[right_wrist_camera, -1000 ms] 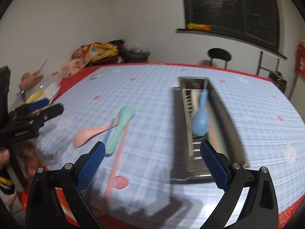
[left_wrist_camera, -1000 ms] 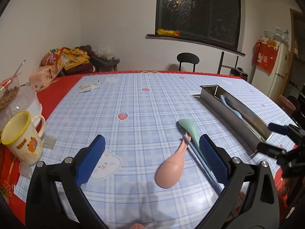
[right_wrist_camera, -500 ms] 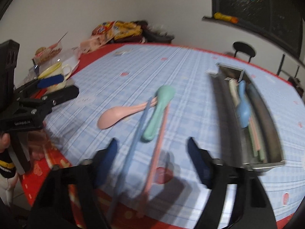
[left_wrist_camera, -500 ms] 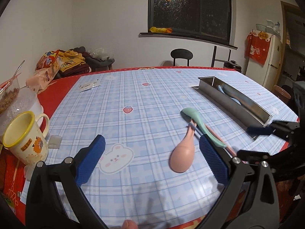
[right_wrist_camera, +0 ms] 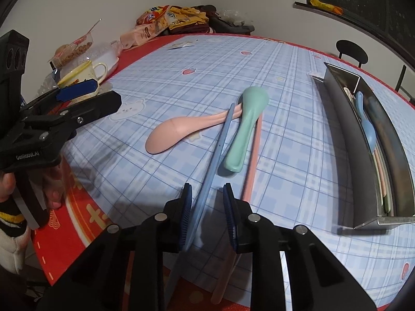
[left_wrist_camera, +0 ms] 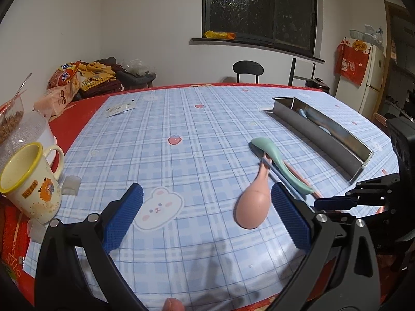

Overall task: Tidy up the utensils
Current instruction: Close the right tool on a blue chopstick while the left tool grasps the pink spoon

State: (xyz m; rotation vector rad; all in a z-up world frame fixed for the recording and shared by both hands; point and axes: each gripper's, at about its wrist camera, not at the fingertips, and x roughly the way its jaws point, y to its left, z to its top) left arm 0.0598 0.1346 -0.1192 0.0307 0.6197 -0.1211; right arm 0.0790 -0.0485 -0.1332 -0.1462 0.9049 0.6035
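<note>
Near the table's front edge lie a pink spoon, a green spoon, a blue chopstick and a pink chopstick, crossing one another. My right gripper straddles the blue chopstick's near end. Its jaws are closing: the left pad is at the stick, and a gap remains on the right. My left gripper hangs wide open above the cloth, its right pad beside the pink spoon's bowl. A steel tray on the right holds a blue spoon and other utensils.
A yellow-rimmed mug and a plastic food container stand at the left edge. Snack bags are piled at the far left corner. A black chair stands behind the table. The chopsticks overhang the near table edge.
My right gripper swung left from over the tray, came down onto the blue chopstick's near end and narrowed its jaws from wide to nearly closed. The left gripper sank slightly.
</note>
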